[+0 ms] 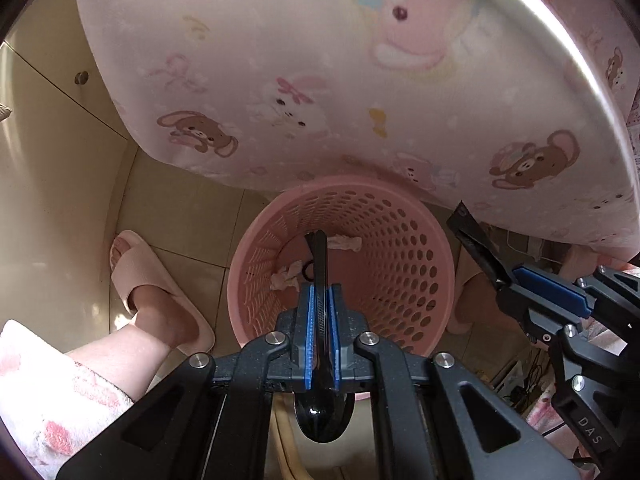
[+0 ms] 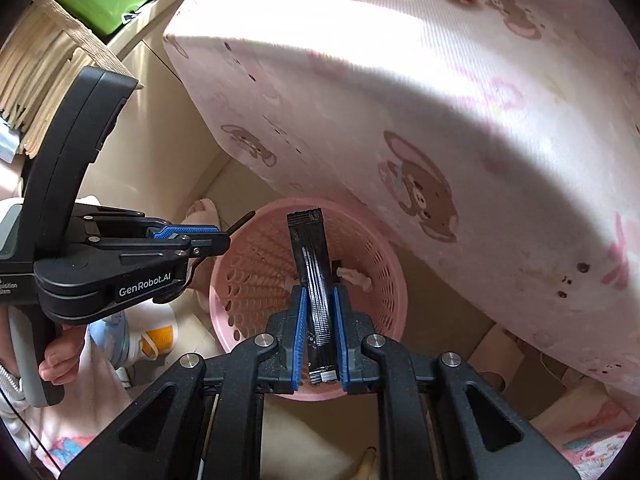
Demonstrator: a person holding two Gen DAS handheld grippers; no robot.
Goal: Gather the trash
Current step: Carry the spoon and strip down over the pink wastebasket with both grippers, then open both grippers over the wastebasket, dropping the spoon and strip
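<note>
Nearest our left wrist lens sits a black plastic spoon (image 1: pixel 320 408), its bowl close under the camera and its handle running forward between the blue pads. Our left claw (image 1: pixel 319 292) is clamped tight on that handle, jaws nearly together, pointing down into the pink perforated basket (image 1: pixel 400 280) on the tiled floor (image 1: pixel 188 208). The handle's tip hangs over the basket's mouth. Crumpled white tissue (image 1: pixel 286 276) and a second scrap (image 1: pixel 344 243) lie at the basket's bottom.

From the other wrist, our right claw (image 2: pixel 320 300) pinches a long black sachet (image 2: pixel 314 280) in a narrow grip, the pads pressing its sides; its upper end pokes past the fingertips above the basket's opening.

Room is tight. A pink mattress edge with bear prints (image 1: pixel 280 100) overhangs the far rim of the basket, so the open approach is from the near side and from above. To the left a foot in a pink slipper (image 1: pixel 152 280) stands just beside the basket. The two claws hang near each other over the rim, apart, with the left one's body crowding the left side of the right wrist view.
</note>
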